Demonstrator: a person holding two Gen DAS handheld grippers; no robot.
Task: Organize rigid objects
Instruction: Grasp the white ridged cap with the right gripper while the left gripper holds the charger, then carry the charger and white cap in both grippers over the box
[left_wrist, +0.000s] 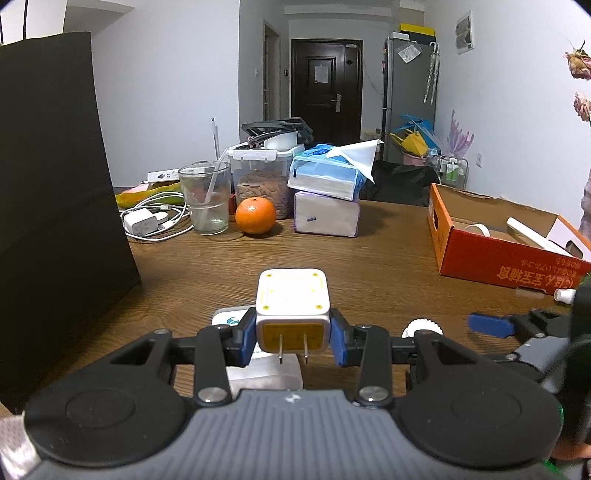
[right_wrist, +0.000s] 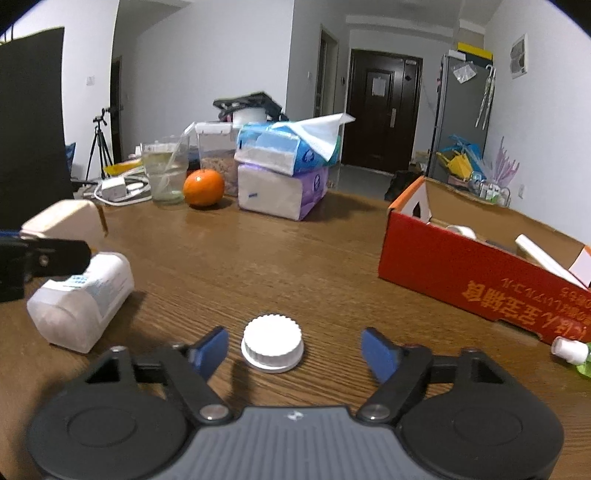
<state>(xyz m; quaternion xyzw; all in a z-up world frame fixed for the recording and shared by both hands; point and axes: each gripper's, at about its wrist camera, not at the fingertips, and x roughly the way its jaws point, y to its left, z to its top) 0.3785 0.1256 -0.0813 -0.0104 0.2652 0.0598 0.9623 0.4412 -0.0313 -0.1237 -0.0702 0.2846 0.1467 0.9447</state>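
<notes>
My left gripper (left_wrist: 293, 332) is shut on a white cube charger (left_wrist: 291, 299), held above the wooden table with its two prongs facing the camera. Under it lies a white plastic bottle (left_wrist: 264, 373) on its side, also seen in the right wrist view as the bottle (right_wrist: 81, 299) beneath the held charger (right_wrist: 62, 221). My right gripper (right_wrist: 295, 349) is open, low over the table. A white ribbed cap (right_wrist: 272, 341) sits on the table between its blue pads, touching neither. The orange cardboard box (right_wrist: 461, 266) stands to the right with several white items inside.
At the back stand a glass (left_wrist: 205, 201), an orange (left_wrist: 255, 215), stacked tissue packs (left_wrist: 327, 195), a food container and a tangle of white cables (left_wrist: 147, 221). A black panel (left_wrist: 55, 184) walls off the left. A small white-capped bottle (right_wrist: 570, 350) lies by the box's front corner.
</notes>
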